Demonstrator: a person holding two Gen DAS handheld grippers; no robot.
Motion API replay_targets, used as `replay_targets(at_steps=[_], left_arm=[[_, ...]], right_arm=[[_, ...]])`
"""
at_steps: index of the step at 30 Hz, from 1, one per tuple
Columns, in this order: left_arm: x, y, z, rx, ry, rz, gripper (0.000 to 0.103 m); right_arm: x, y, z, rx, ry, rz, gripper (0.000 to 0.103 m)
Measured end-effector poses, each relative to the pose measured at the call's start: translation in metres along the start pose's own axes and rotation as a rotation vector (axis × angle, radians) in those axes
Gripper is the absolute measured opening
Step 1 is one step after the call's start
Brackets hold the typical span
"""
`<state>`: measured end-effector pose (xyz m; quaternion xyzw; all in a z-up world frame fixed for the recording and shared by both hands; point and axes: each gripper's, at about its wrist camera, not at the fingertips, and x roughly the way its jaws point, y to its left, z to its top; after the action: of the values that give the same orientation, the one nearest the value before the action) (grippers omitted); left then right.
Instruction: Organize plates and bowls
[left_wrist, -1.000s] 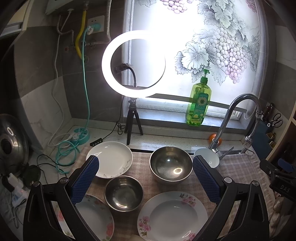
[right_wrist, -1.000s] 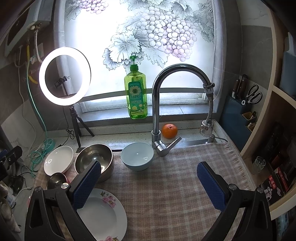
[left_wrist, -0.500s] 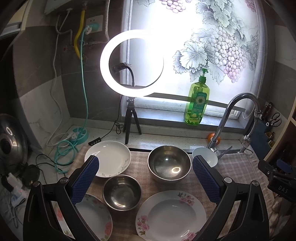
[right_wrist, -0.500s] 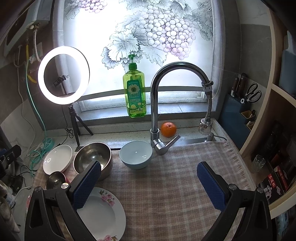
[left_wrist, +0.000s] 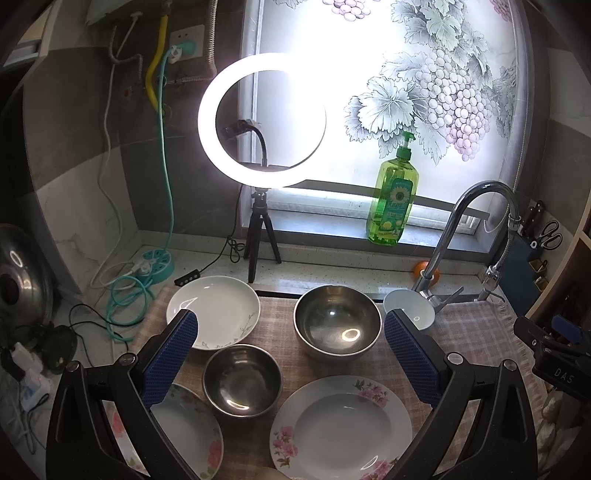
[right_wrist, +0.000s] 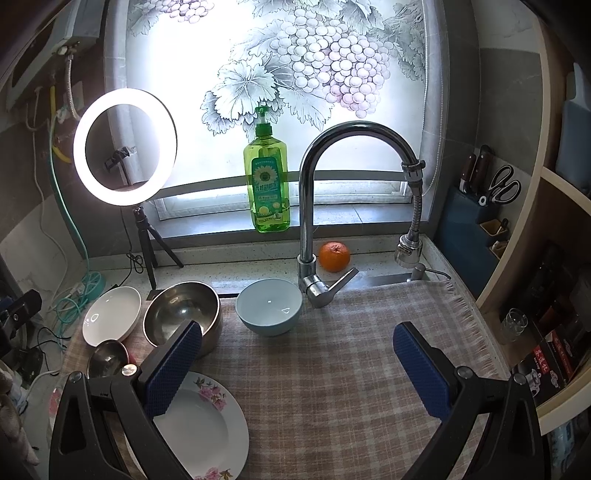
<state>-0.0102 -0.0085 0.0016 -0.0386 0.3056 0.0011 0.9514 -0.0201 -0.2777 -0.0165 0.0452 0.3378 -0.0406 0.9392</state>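
Note:
On the checked cloth (right_wrist: 332, 369) lie a white plate (left_wrist: 216, 312), a large steel bowl (left_wrist: 338, 326), a small steel bowl (left_wrist: 242, 380), a flowered plate (left_wrist: 341, 426), a second flowered plate (left_wrist: 184, 439) and a pale blue bowl (right_wrist: 269, 311). My left gripper (left_wrist: 290, 354) is open and empty, above the small steel bowl. My right gripper (right_wrist: 297, 363) is open and empty, above bare cloth, with the flowered plate (right_wrist: 201, 424) under its left finger.
A chrome faucet (right_wrist: 314, 221) stands behind the cloth, with an orange (right_wrist: 334, 256) beside it. A green soap bottle (right_wrist: 266, 184) is on the sill. A ring light on a tripod (left_wrist: 258, 122) and cables (left_wrist: 125, 288) are at left. A knife block (right_wrist: 476, 206) and shelves are at right.
Both views have shifted slightly; the scene slid a little left and down. No dish has moved and both grippers stay open.

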Motion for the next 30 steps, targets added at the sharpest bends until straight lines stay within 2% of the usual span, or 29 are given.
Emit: replay_targets(at_steps=[17,23,30], left_arm=[[0.0,0.008,-0.004,-0.009,0.008,0.008,0.101],[0.004,0.021,-0.01,-0.034,0.047,0.0,0.101],[0.006,0.04,-0.021,-0.09,0.085,-0.012,0.101]], right_arm=[[0.002,0.004,-0.004,-0.02,-0.004,-0.009,0.102],[0.008,-0.003,-0.007,0.014,0.027,0.055,0.102],[0.007,0.001,-0.014,-0.049,0.017,0.076,0.102]])
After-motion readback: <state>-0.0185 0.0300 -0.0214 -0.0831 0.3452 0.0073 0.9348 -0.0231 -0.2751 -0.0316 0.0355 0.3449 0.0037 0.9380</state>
